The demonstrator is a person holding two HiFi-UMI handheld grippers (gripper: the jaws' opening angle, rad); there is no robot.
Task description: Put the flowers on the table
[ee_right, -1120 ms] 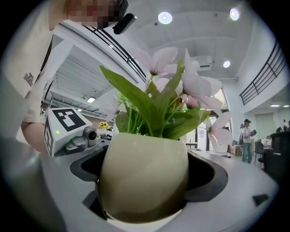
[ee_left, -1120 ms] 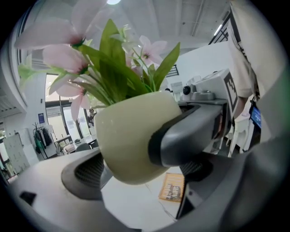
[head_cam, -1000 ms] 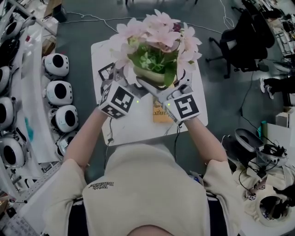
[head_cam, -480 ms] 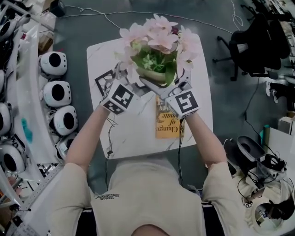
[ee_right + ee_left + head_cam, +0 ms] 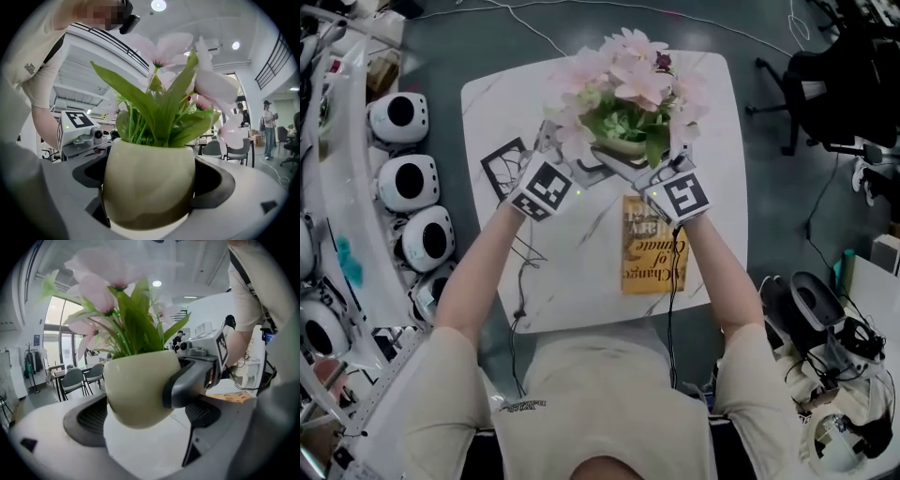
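A cream flower pot point(image 5: 617, 147) with pink flowers point(image 5: 628, 80) and green leaves is held over the far half of the white table point(image 5: 717, 112). My left gripper point(image 5: 572, 157) clamps the pot from the left and my right gripper point(image 5: 649, 167) from the right, both shut on it. In the left gripper view the pot point(image 5: 140, 387) sits tilted between the jaws of my left gripper point(image 5: 145, 420), with white tabletop showing under it. The right gripper view shows the pot point(image 5: 149, 183) filling the jaws of my right gripper point(image 5: 150, 190). Whether the pot's base touches the table is hidden.
An orange book point(image 5: 652, 258) lies on the table near my right forearm. A black-and-white marker sheet point(image 5: 502, 164) lies at the table's left edge. White round devices point(image 5: 403, 183) line the floor at left. An office chair point(image 5: 853, 94) stands at right, with cables behind.
Both grippers have carried the pot farther out over the table. The orange book, earlier mostly under my right gripper, now lies uncovered behind it.
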